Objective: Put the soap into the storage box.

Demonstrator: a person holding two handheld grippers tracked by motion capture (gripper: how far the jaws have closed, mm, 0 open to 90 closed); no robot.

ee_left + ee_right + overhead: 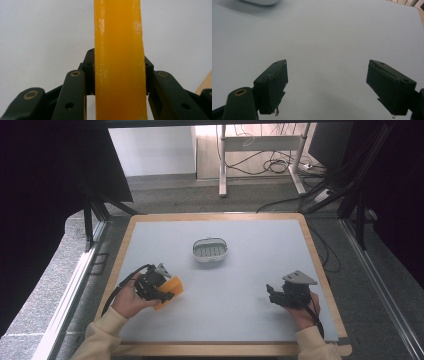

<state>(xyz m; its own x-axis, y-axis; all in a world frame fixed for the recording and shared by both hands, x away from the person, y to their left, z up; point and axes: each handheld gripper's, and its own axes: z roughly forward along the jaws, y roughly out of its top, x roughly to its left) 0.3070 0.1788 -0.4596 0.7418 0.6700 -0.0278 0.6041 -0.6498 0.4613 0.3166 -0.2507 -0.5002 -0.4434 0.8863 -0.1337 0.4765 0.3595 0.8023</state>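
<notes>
Orange block [170, 289] in black tongs [165, 296] over a pale grey bench [250, 270]

At 12 o'clock sits a white basket [210, 249] with a slotted grey floor; the bench has a light wood edge, and the person's sleeves [102, 332] are cream.

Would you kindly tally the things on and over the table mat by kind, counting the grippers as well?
Orange bar, clamped in the left gripper: 1
White slotted dish, on the mat near its middle: 1
Grippers, left and the open right gripper: 2
Total: 4
</notes>
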